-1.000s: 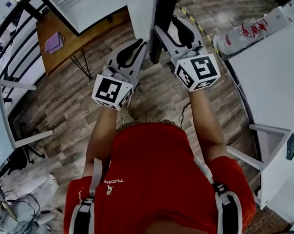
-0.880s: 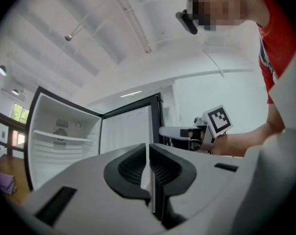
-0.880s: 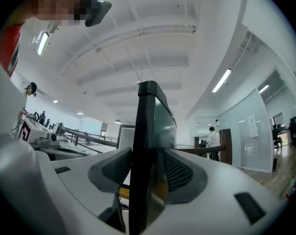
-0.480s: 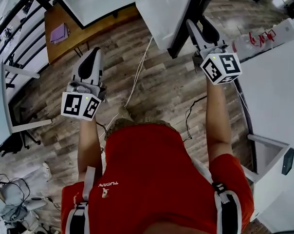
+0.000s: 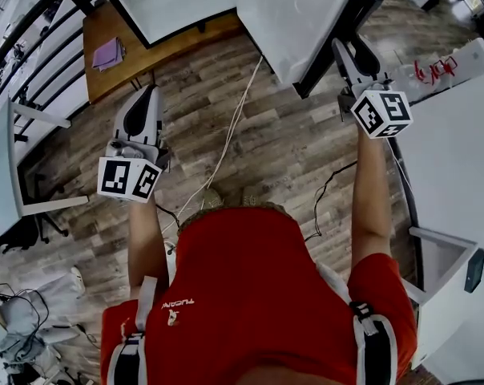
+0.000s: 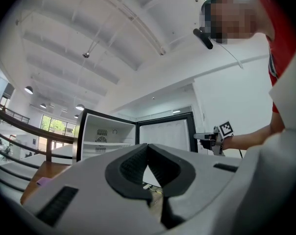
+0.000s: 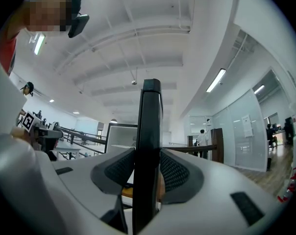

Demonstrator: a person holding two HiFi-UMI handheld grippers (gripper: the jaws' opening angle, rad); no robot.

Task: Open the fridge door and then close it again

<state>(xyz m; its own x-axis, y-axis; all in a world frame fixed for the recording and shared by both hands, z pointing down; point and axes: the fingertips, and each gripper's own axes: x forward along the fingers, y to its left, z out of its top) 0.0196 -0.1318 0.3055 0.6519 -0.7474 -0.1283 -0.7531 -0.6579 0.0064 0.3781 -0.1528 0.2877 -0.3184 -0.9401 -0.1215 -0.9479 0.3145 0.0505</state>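
The fridge (image 5: 170,2) stands open at the top of the head view, its white shelves showing in the left gripper view (image 6: 106,141). The fridge door (image 5: 294,18) is swung out, white inside with a black edge. My right gripper (image 5: 350,50) is shut on that black door edge (image 7: 149,131), which runs upright between the pads (image 7: 175,173). My left gripper (image 5: 148,95) hangs over the wooden floor, well left of the door, shut with nothing in it (image 6: 148,148). The right gripper (image 6: 211,138) also shows beside the door in the left gripper view.
A wooden table (image 5: 158,42) with a purple notebook (image 5: 107,53) stands left of the fridge. A white cable (image 5: 226,143) and a black cable (image 5: 326,191) trail over the floor. A white table (image 5: 458,135) lies at the right and a black railing (image 5: 34,22) at the left.
The door has swung further open to the right with my right gripper on its edge. My left gripper has pulled away to the left and shut.
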